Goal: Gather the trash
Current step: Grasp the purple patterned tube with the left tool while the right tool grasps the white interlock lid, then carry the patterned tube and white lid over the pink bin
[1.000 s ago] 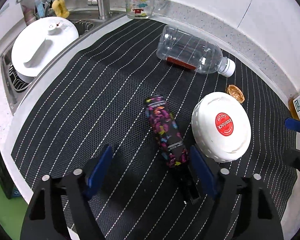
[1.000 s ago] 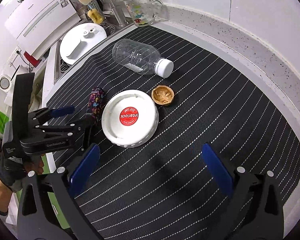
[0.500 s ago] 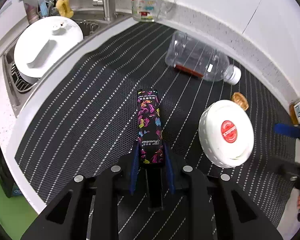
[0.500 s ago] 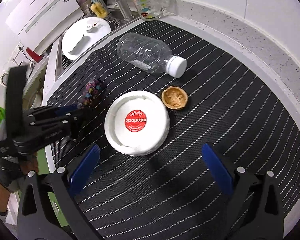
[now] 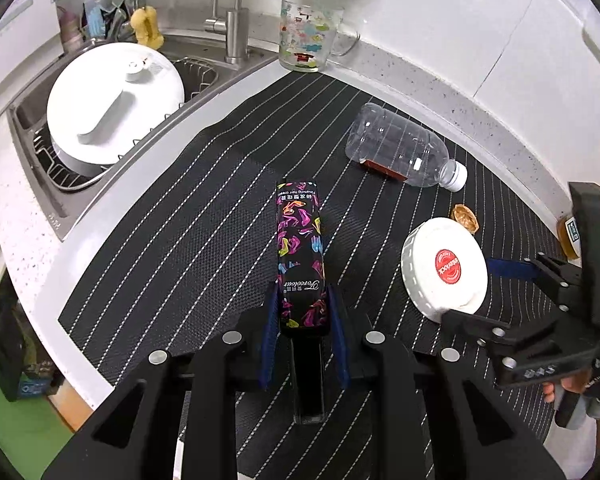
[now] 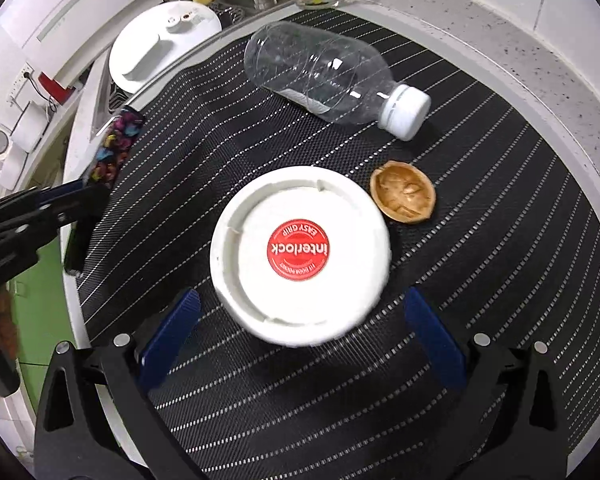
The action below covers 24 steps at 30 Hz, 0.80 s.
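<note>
The left gripper is clamped on the near end of the patterned box, low centre of frame; light, stiff card, best pinched on its long flat sides. The right gripper gapes wide around the white lid, lower centre on the table, pads clear: rigid, slick-rimmed.

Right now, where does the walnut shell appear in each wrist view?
Left wrist view: the walnut shell lies right of centre, small, just above the white lid.
Right wrist view: the walnut shell lies right of centre, larger, just up and right of the white lid.
Shared landmark: the lid's red sticker.
</note>
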{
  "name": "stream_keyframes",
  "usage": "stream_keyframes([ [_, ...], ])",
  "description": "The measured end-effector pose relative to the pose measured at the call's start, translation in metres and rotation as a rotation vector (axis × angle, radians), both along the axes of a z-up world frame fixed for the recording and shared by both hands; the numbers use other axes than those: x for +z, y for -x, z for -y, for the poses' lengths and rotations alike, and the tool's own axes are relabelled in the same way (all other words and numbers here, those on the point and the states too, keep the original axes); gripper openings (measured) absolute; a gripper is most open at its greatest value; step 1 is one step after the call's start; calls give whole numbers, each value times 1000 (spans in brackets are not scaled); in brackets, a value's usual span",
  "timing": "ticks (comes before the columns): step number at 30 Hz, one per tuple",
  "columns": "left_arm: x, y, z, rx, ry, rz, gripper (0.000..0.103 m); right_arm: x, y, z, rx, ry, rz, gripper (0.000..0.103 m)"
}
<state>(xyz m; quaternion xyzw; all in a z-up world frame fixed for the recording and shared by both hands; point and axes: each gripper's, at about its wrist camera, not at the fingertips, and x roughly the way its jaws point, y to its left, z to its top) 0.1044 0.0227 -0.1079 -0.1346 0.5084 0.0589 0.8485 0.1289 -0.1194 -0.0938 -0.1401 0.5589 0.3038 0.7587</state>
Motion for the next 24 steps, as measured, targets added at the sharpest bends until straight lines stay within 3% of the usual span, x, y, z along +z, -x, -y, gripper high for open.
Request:
stream_keyframes([
  [6,-6,7,-8,1,21,-13,24,-5,1,-14,17,42,30,100],
  [8,-7,9,-8,1,26,-15,24,-2,1,-14,20,53,59,92],
  [12,-4,13,-7,0,33,-9,24,6,5,-11,36,33,58,92],
  [19,13,32,1,23,54,19,24,49,27,-8,102,-17,112,92],
  [24,24,72,-4,117,61,49,24,78,58,-18,230,-64,162,91],
])
